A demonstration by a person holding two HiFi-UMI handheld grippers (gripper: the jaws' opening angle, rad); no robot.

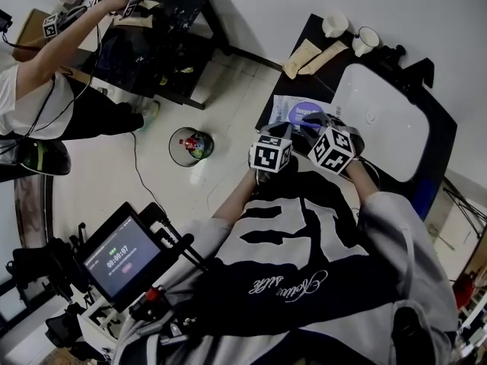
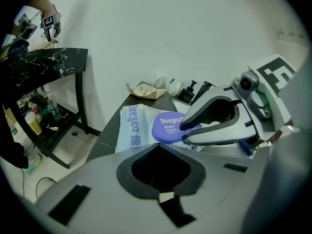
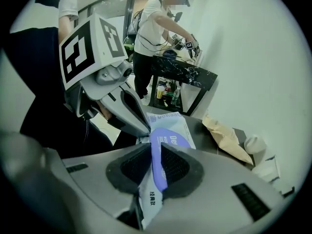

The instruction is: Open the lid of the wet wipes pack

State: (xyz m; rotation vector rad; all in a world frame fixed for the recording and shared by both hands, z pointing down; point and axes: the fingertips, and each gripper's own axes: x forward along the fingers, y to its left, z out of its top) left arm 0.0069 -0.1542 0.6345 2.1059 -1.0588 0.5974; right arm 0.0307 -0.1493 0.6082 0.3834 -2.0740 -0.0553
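Note:
The wet wipes pack is white with a round purple lid, and rests on a dark table. My right gripper is shut on the lid's edge. The lid and the pack's film run edge-on between its pads. At the pack's near edge my left gripper is shut, with a white sliver in the seam of its pads. The marker cubes hide the fingertips in the head view.
A white basin sits to the right of the pack. Two cups and brown paper bags lie at the table's far end. A small bin stands on the floor. Another person works at a black table on the left.

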